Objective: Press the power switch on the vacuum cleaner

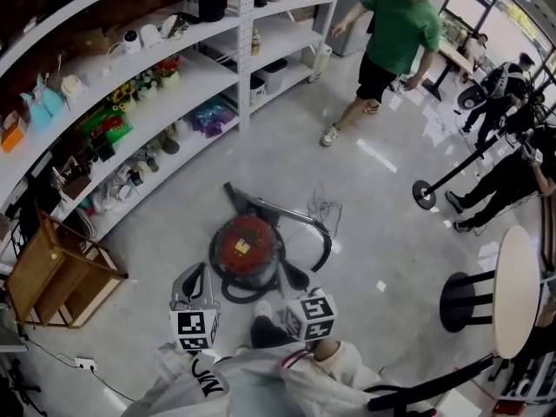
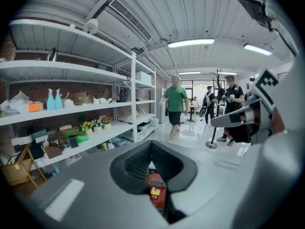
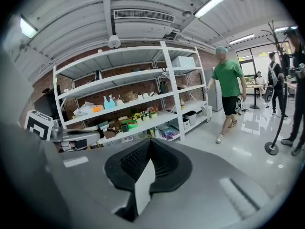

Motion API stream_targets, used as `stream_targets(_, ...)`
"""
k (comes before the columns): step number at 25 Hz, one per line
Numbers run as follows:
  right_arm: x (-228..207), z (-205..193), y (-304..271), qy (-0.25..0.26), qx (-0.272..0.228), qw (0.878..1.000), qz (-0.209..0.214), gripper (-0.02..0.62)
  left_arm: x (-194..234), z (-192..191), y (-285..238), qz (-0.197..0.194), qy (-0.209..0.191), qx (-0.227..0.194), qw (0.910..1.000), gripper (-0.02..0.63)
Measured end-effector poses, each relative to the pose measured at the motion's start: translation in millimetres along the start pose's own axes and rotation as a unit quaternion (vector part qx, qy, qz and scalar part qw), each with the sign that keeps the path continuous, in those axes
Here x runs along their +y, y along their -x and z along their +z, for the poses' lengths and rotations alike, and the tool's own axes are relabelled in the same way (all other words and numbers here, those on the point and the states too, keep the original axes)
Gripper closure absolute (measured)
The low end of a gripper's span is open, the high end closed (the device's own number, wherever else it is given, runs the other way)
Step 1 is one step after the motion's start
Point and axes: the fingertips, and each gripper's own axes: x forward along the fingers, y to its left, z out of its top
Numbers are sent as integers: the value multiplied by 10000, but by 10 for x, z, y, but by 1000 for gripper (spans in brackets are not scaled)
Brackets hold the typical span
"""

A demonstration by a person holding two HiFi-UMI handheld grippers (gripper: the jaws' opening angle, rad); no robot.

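Note:
A round red and black canister vacuum cleaner (image 1: 246, 246) sits on the grey floor, its metal tube (image 1: 282, 213) and black hose (image 1: 325, 252) curling to its right. My left gripper (image 1: 193, 287) hangs just left of and nearer than the canister, jaws shut and holding nothing. My right gripper (image 1: 296, 278) is at the canister's near right, also shut and holding nothing. In the left gripper view the left gripper (image 2: 151, 144) has its tips together, and the red vacuum cleaner (image 2: 155, 191) shows through the gap below them. The right gripper (image 3: 149, 142) shows only floor there. I cannot pick out the switch.
White shelving (image 1: 187, 81) full of small goods runs along the left. A wooden rack (image 1: 52, 276) stands by it. A person in a green shirt (image 1: 398, 33) walks at the back. A round white table (image 1: 518, 289), a black stool (image 1: 463, 302) and more people are on the right.

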Motion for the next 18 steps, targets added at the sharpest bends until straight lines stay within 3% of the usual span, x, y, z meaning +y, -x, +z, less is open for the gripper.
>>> stream_targets(18,-643,309,-366,-125,-144,9998,75,595,-248,364,-703,-52,-326,-69,9994,606)
